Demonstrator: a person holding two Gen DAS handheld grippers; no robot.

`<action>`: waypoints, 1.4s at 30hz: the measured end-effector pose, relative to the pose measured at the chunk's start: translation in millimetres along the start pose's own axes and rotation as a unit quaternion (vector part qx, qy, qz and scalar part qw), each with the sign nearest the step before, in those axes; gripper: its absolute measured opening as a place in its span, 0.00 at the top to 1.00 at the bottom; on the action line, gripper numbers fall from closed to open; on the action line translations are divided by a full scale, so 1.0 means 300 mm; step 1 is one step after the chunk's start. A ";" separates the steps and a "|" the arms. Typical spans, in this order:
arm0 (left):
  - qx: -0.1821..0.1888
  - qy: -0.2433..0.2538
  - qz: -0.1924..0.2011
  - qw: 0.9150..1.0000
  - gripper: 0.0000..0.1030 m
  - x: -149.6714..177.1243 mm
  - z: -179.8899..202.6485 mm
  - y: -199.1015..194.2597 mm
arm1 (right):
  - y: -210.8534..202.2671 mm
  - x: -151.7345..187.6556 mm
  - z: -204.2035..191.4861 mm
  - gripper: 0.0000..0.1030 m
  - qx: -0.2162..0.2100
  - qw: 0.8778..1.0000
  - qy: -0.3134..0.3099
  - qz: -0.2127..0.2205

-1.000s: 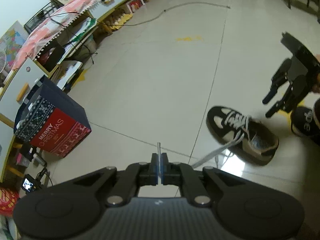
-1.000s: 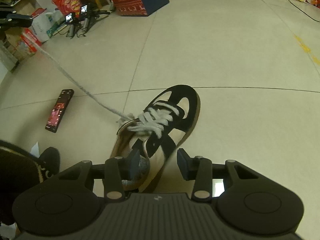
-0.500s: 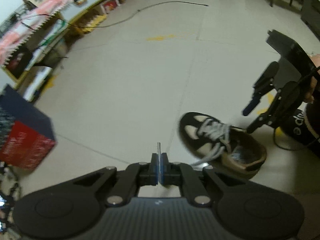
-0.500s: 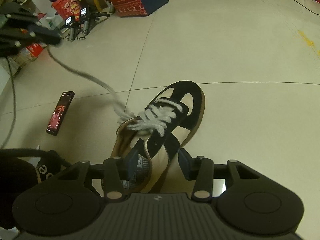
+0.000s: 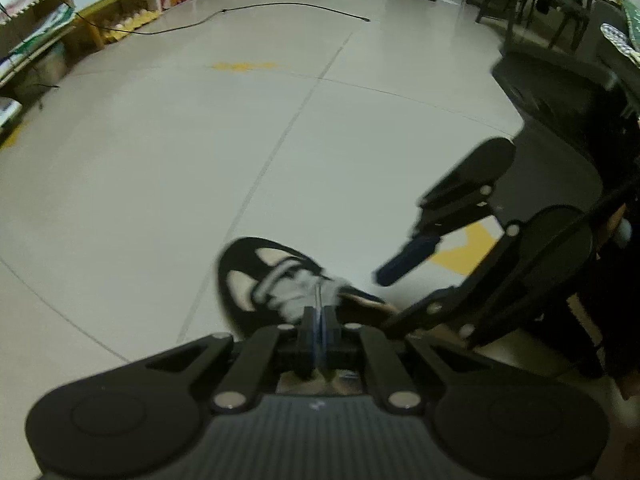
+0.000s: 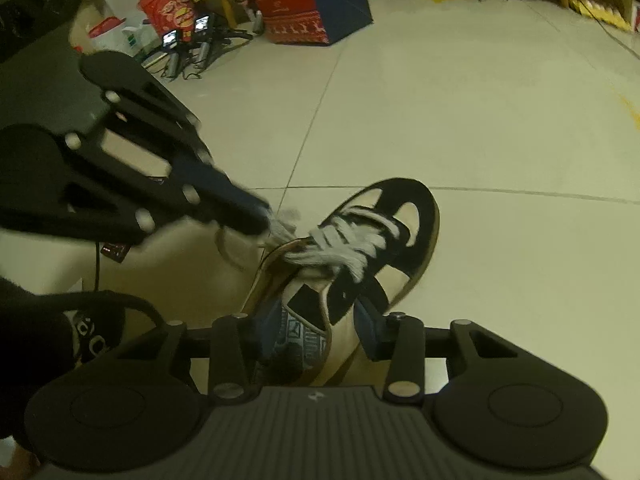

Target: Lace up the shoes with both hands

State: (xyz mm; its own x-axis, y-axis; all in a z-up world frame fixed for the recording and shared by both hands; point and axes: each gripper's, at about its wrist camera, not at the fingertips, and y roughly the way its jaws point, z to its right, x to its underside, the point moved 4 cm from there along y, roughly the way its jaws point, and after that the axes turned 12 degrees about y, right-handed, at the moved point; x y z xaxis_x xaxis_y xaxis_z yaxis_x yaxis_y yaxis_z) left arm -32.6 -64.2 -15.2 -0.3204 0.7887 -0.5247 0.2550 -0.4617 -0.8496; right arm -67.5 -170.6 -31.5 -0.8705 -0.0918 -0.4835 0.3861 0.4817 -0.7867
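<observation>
- Far left in the right wrist view, a dark slipper with pale lettering sits on the floor, near the shoe's heel.
- The left gripper reaches in from the left of that view. Its fingers are pressed together on the grey lace, which runs a short way from the tips to the top eyelets.
- In the left wrist view the left gripper shows its fingers closed with only a thin sliver of lace standing between them, right over the shoe's lacing.
- The shoe, black and cream with grey laces, lies on the floor in the middle of the right wrist view, toe pointing away and up to the right, heel opening towards the camera.
- The right gripper has its fingers apart, one inside the heel opening over the printed insole, the other outside the shoe's right wall. Whether they touch the shoe cannot be told.
- In the left wrist view the shoe lies just ahead of the left fingers, and the right gripper hangs to its right, one blue-tipped finger above the heel end.
- At the top, behind everything, stands a red and navy Christmas box.
</observation>
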 end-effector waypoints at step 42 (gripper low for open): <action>0.042 -0.017 0.010 0.999 0.98 0.026 0.060 0.150 | 0.025 0.096 0.327 0.87 -0.185 0.916 0.355 0.021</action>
State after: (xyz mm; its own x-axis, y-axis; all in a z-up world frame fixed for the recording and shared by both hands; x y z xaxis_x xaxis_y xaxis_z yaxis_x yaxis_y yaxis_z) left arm -40.0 -86.0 -58.5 -0.3461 0.7653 -0.5426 0.1841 -0.5117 -0.8392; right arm -59.8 -255.1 -88.9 -0.8867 0.4609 -0.0361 0.4091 0.7459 -0.5256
